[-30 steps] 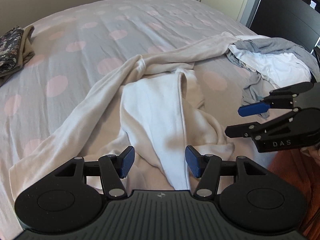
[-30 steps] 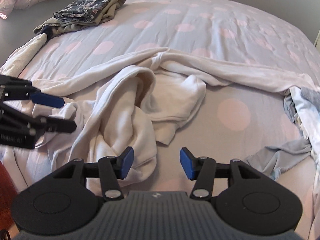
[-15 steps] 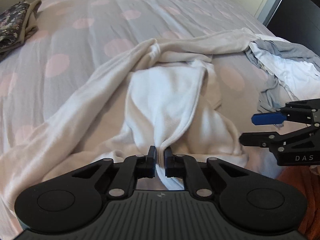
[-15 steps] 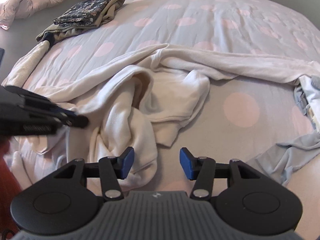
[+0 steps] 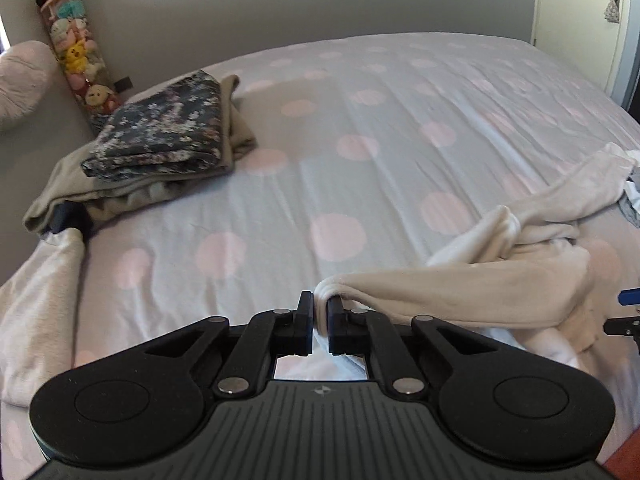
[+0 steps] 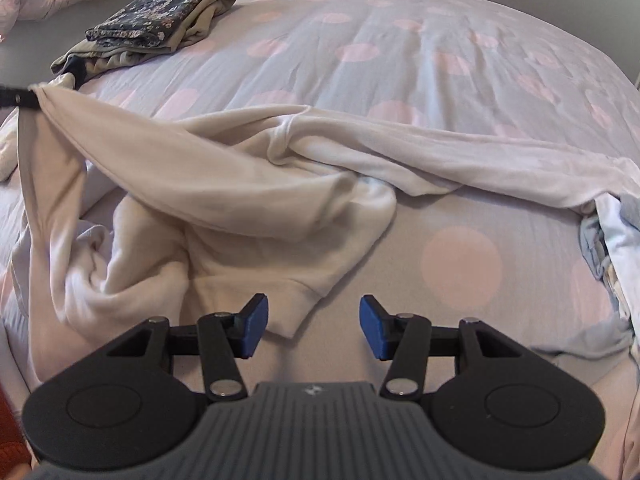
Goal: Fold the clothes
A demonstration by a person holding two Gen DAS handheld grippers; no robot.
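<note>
since the left gripper (image 5: 319,312) is clamped on only a small bunch of the cream garment (image 6: 248,184), that pinch could slip out if pulled, and the twisted cloth may drag the grey clothes (image 6: 608,240) along. the garment hangs from that grip across the bed (image 6: 400,40); the right gripper (image 6: 314,326) hovers wide apart and empty above its hem.

On the bed (image 6: 460,92) a garment (image 6: 248,184) sprawls across the near half, one end lifted at the left by the left gripper (image 5: 319,318); a folded stack (image 6: 152,28) lies at the far left; more clothes (image 6: 612,240) lie at the right edge; the right gripper (image 6: 311,326) hovers before the garment's hem.
</note>
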